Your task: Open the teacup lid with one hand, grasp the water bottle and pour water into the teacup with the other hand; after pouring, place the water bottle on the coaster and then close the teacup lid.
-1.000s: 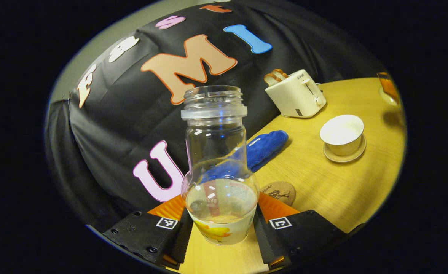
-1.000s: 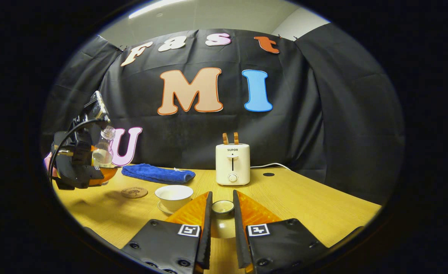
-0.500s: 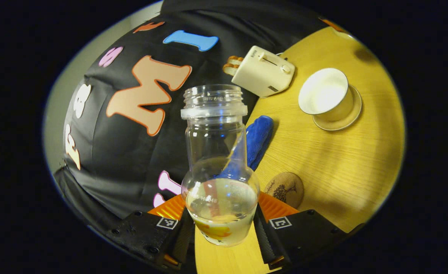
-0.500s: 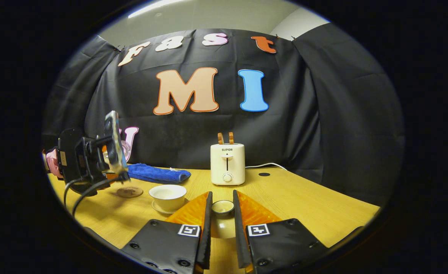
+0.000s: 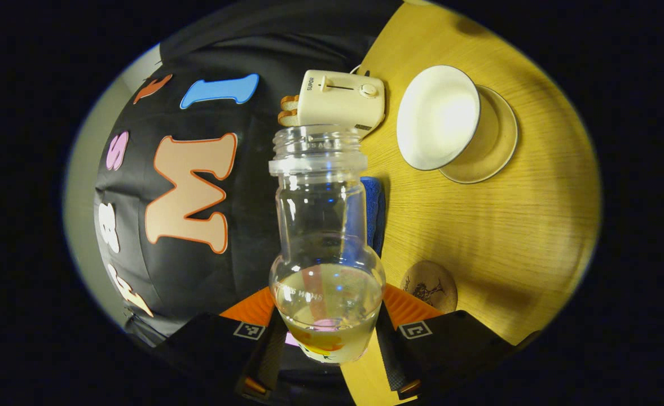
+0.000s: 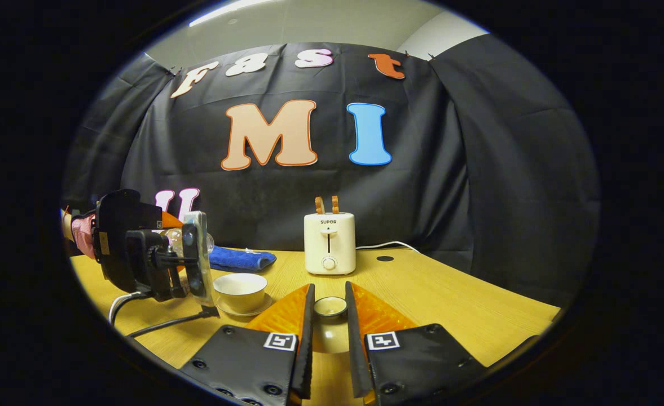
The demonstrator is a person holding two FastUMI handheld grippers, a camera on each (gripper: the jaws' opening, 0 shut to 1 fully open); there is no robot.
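Observation:
My left gripper (image 5: 328,338) is shut on the bulb of a clear, capless water bottle (image 5: 323,225) with a little water in its base. The bottle is tipped far over, its mouth pointing toward the open white teacup (image 5: 438,115) on its saucer (image 5: 501,141), still short of the rim. No water is leaving it. The round cork coaster (image 5: 429,285) lies on the table just beyond my right finger. In the right gripper view, my right gripper (image 6: 329,324) is shut on the knob of the white teacup lid (image 6: 330,307), held above the table right of the teacup (image 6: 240,285).
A cream toaster (image 5: 340,101) with bread stands at the back of the wooden table (image 5: 506,237). A folded blue towel (image 5: 372,208) lies behind the bottle. The left gripper's body (image 6: 145,254), with a trailing cable, hangs just left of the cup.
My left gripper has rolled further over and moved closer to the teacup, tipping the bottle more. The right gripper has kept the lid almost still.

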